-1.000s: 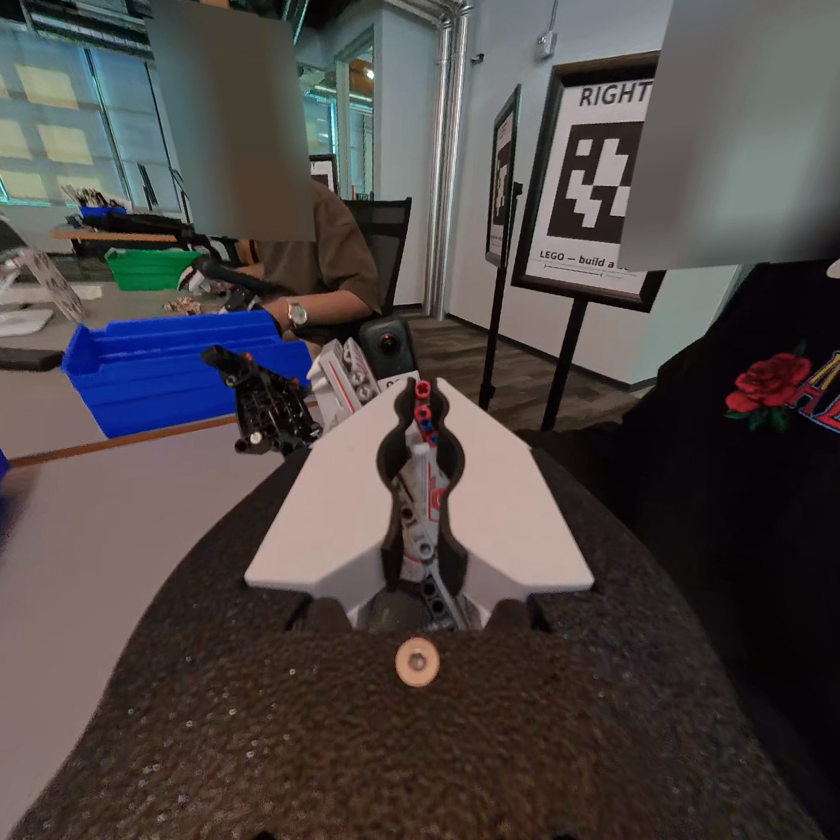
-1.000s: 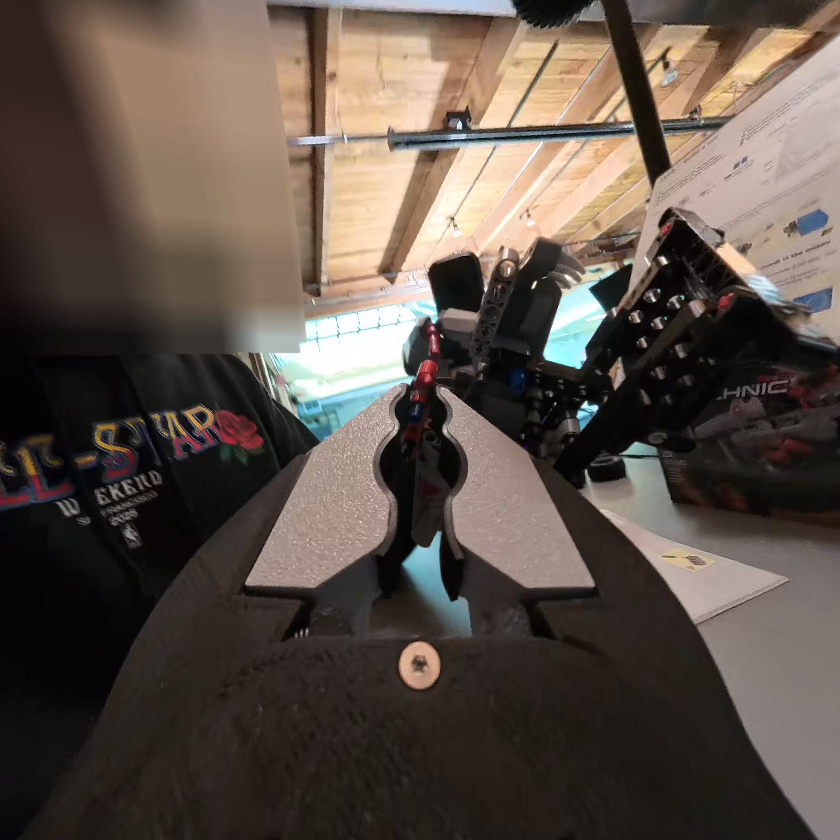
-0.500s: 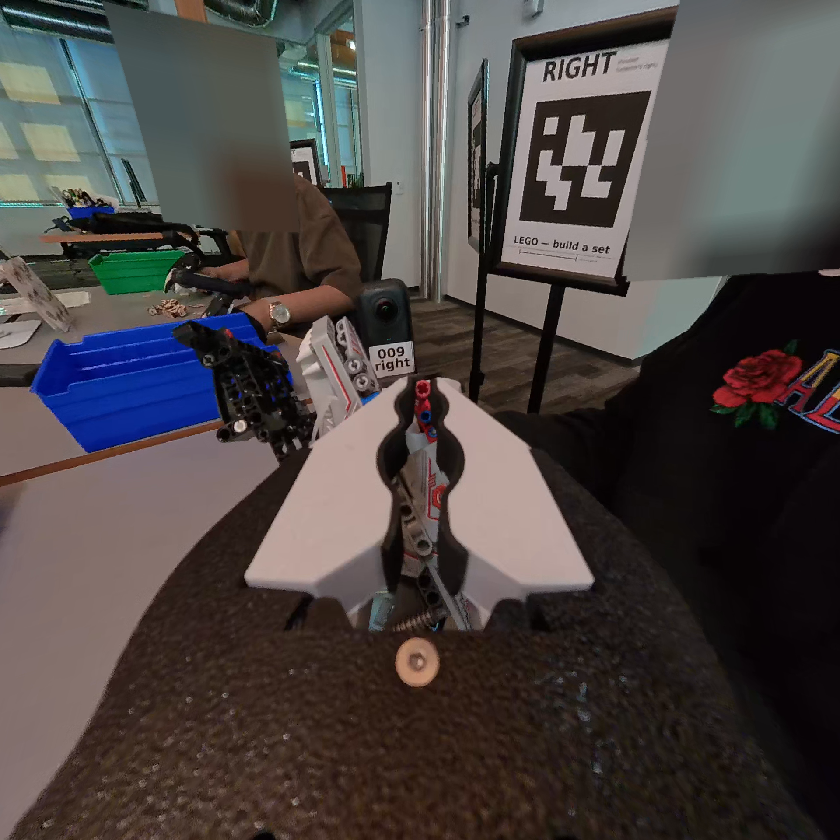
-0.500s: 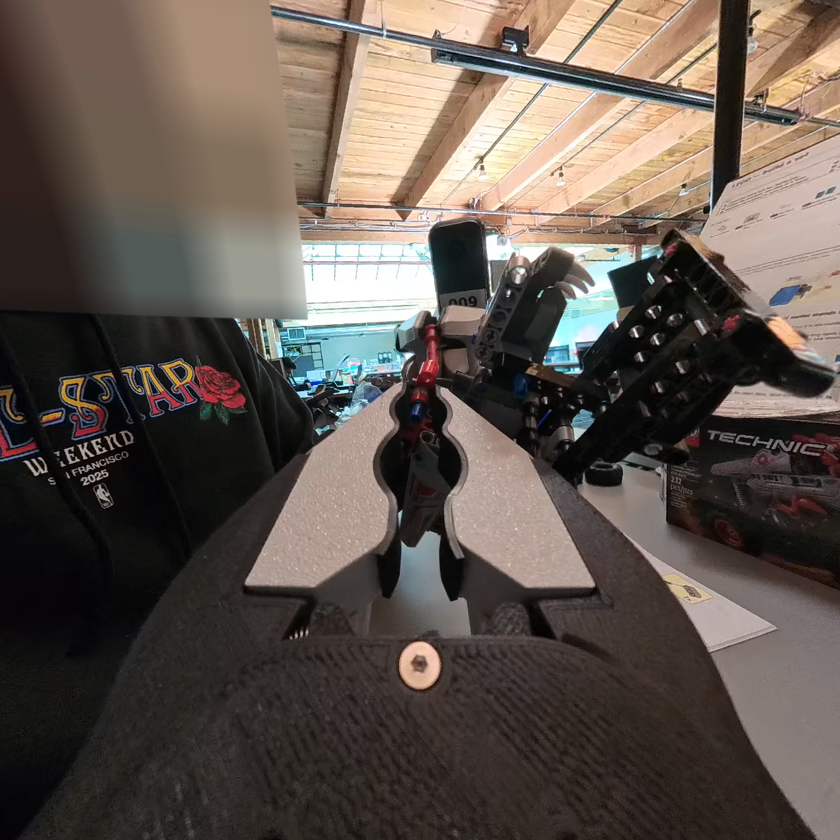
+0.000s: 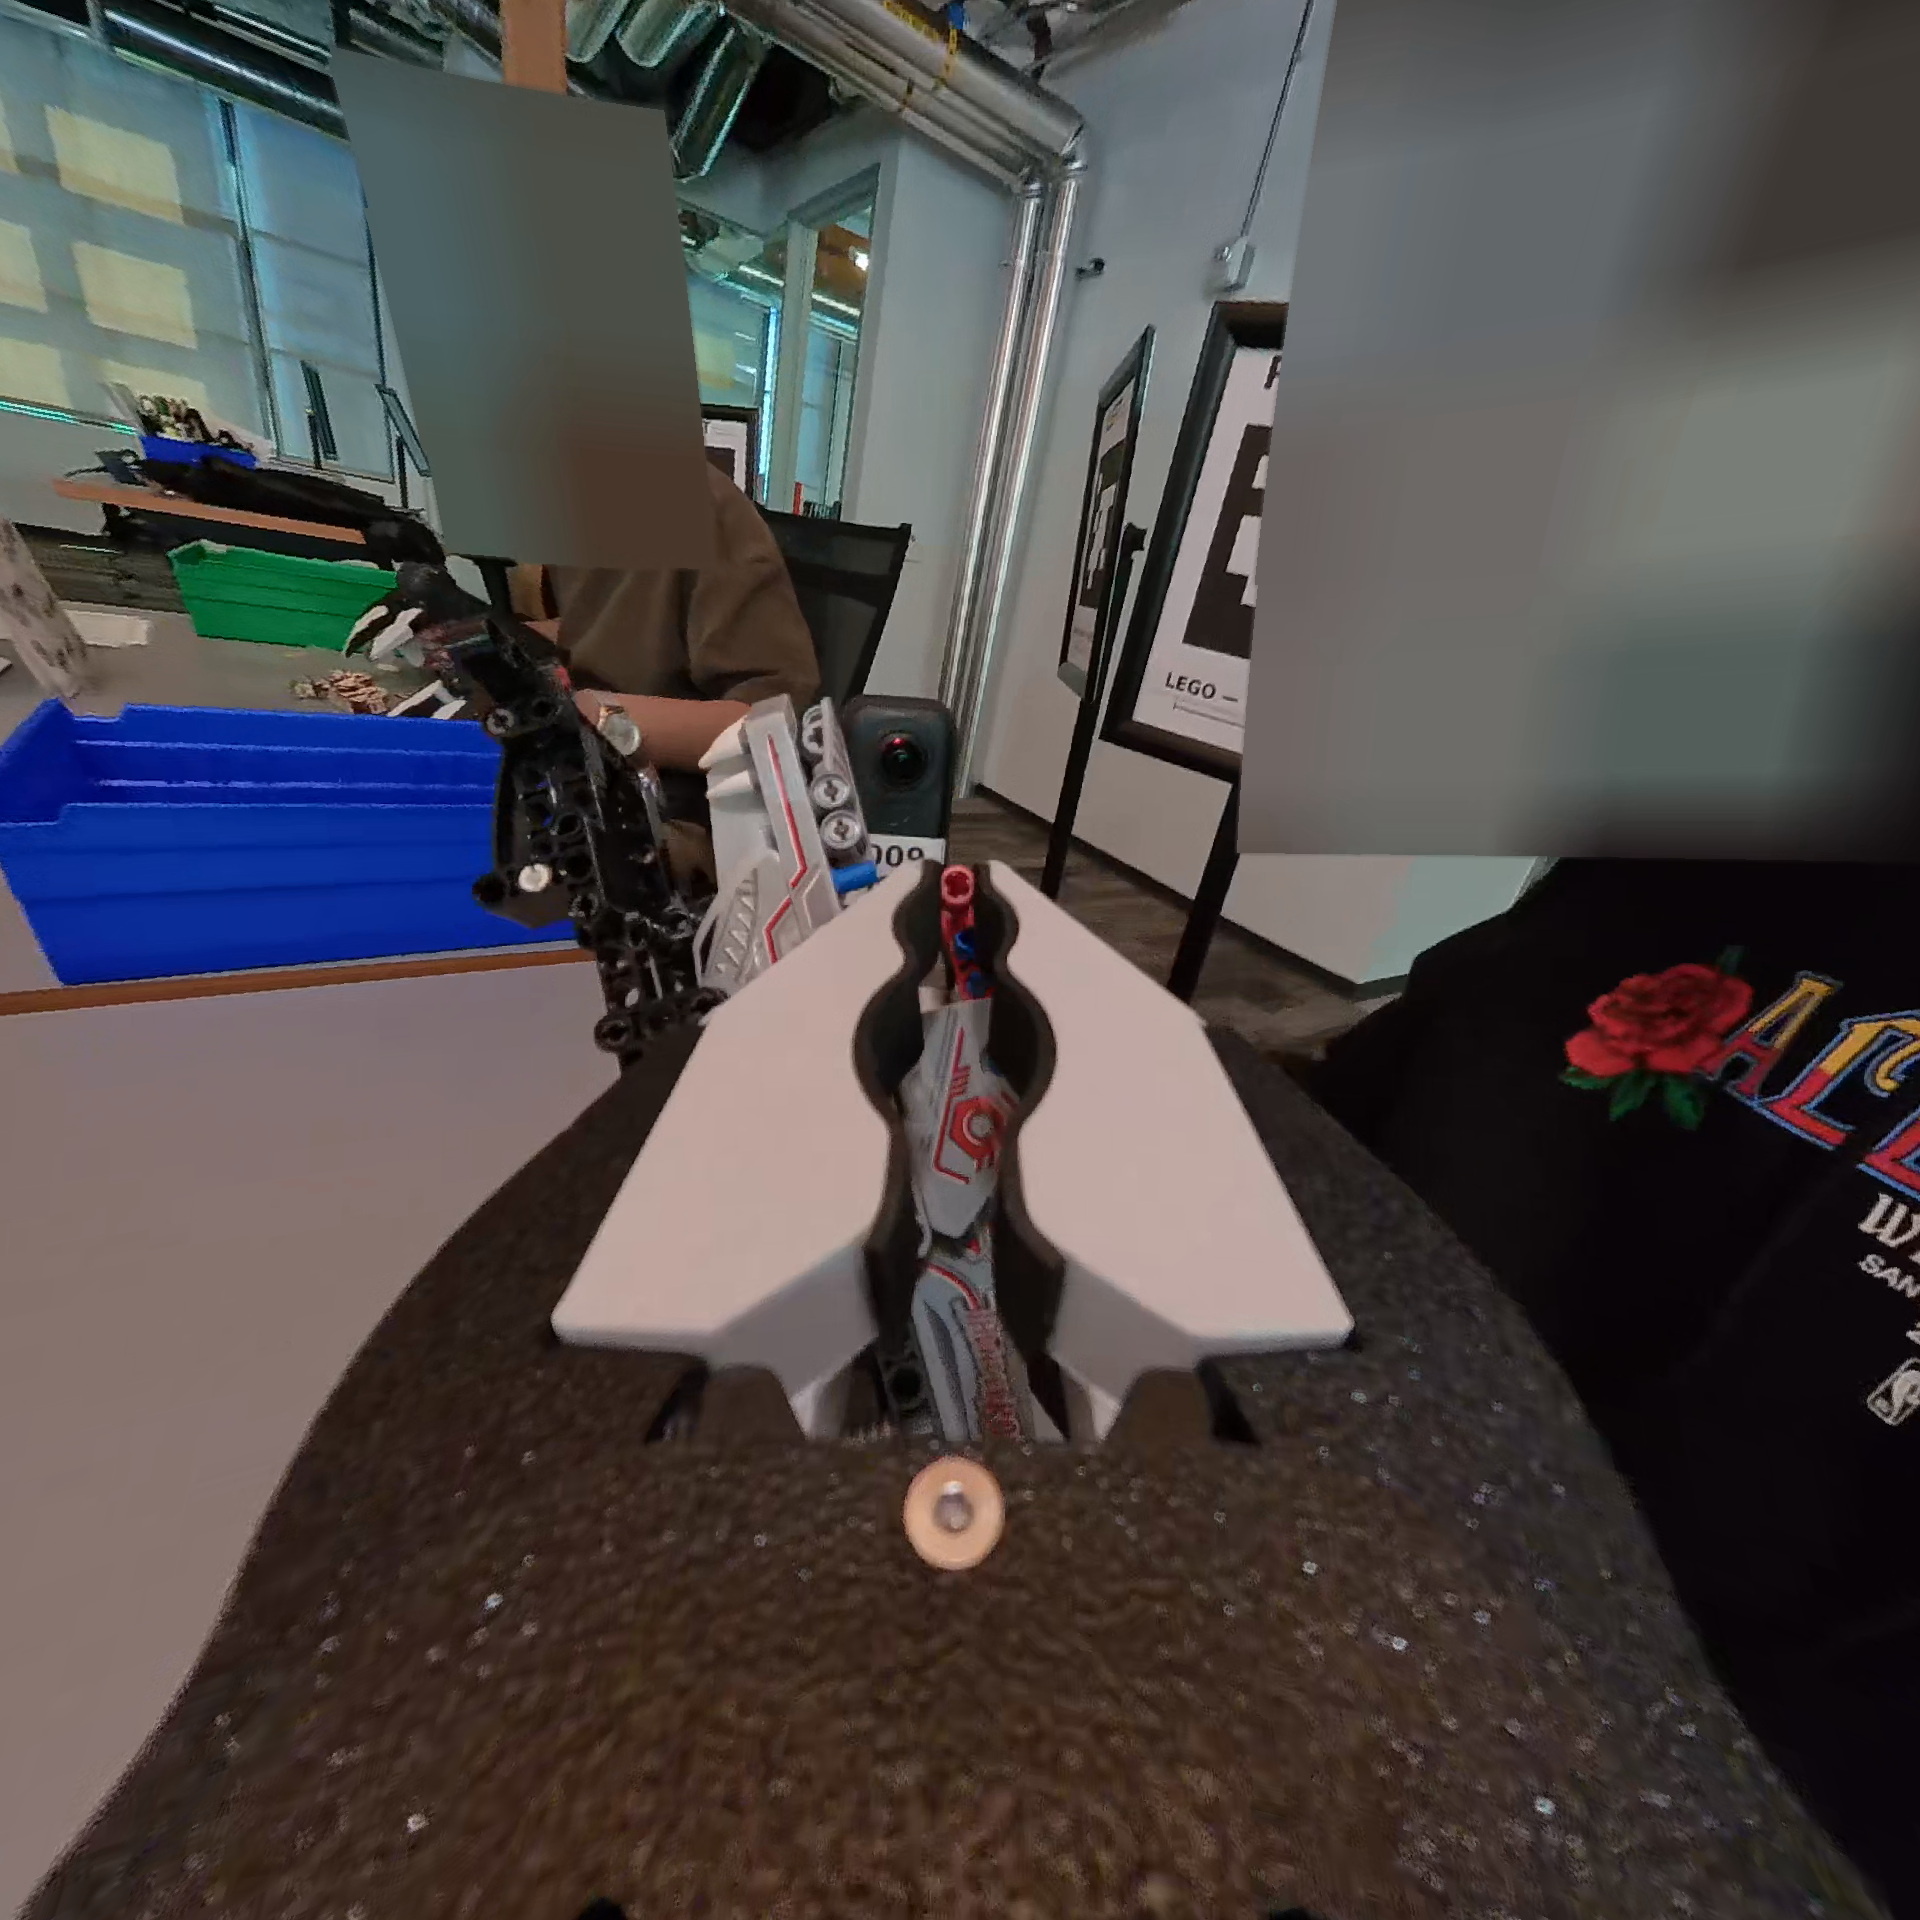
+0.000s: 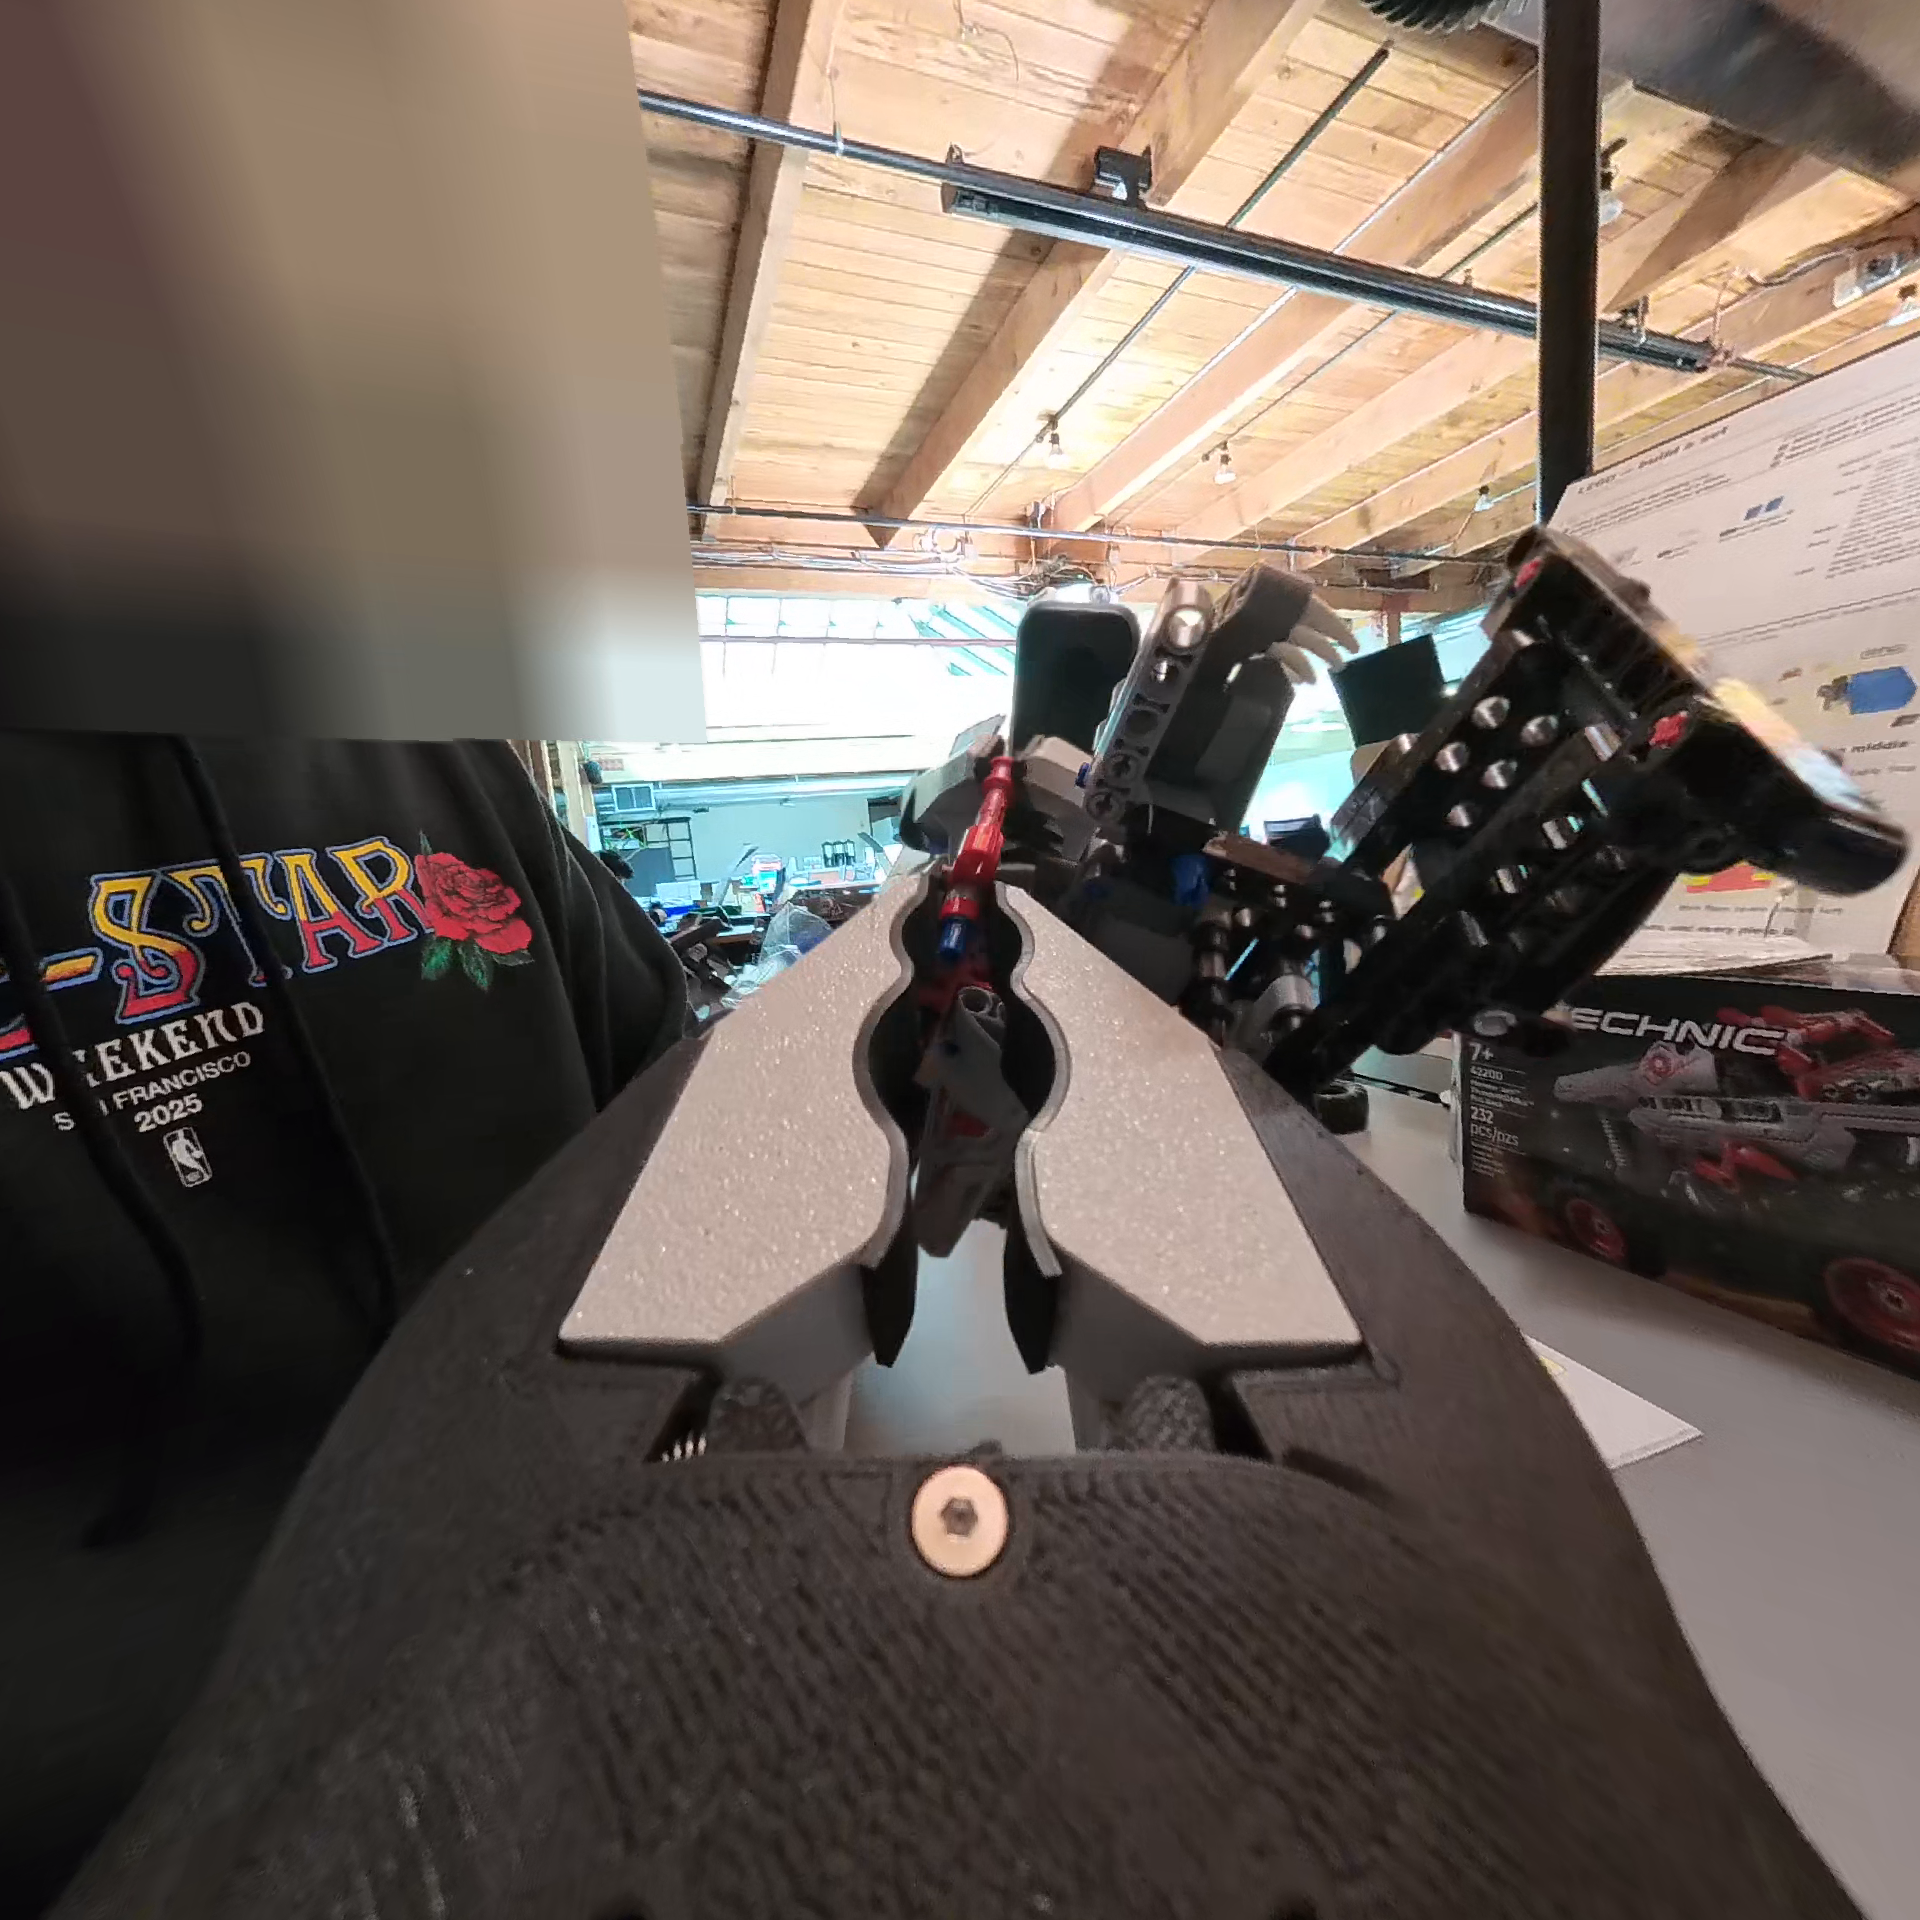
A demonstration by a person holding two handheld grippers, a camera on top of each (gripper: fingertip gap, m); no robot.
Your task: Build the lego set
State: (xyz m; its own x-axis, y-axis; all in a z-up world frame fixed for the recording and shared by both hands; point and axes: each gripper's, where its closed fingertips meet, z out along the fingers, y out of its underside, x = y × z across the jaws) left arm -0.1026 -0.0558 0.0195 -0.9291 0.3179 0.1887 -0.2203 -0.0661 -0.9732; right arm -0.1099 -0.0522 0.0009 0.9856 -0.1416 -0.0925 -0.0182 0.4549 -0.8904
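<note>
The lego model is held in the air between both grippers, which face each other. In the left wrist view, my left gripper (image 5: 956,883) is shut on the model's grey panel with red markings (image 5: 966,1122), and a red axle (image 5: 956,883) pokes out at the tips. The model's black beam frame (image 5: 582,831) and a grey fin (image 5: 774,831) stick out beyond to the left. In the right wrist view, my right gripper (image 6: 961,894) is shut on a grey part (image 6: 966,1132) of the same model, with the black frame (image 6: 1538,821) rising to the right.
A grey table (image 5: 260,1195) lies below. A blue bin (image 5: 239,821) and a green bin (image 5: 270,597) stand behind it, with a seated person (image 5: 675,634) beyond. A sign stand (image 5: 1174,582) is at the right. The lego box (image 6: 1704,1132) and a paper sheet (image 6: 1621,1413) lie at the right. Left and right tips are no more than a few centimetres apart.
Both grippers stayed shut on the model while it turned. The black frame swung more upright in the left wrist view. The right wrist view tilted down from the ceiling towards the box.
</note>
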